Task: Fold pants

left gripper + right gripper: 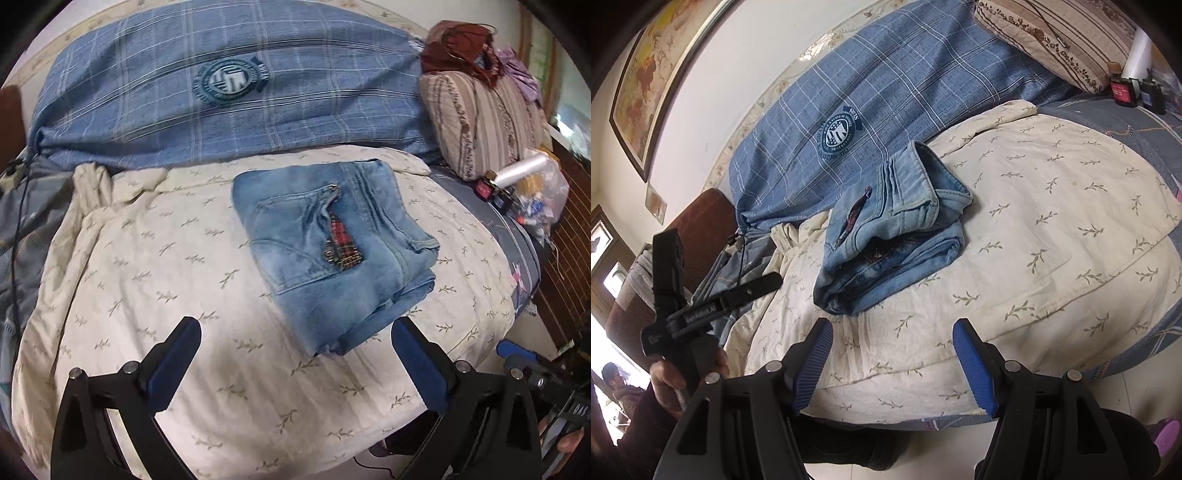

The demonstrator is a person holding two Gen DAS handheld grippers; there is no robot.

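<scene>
The light blue jeans (332, 251) lie folded into a compact stack on a cream leaf-print sheet (166, 288), back pocket up with a red beaded trim on it. My left gripper (295, 332) is open and empty, hovering just short of the stack's near edge. In the right wrist view the jeans (890, 236) show their folded layers and waistband. My right gripper (892, 328) is open and empty, just in front of the stack. The left gripper (713, 258) shows there too, open, held in a hand at the left.
A blue plaid duvet (221, 96) lies behind the jeans. A striped pillow (480, 122) with dark red cloth sits at the back right. Small bottles and a plastic bag (517, 188) lie by the bed's right edge. A framed picture (661, 74) hangs on the wall.
</scene>
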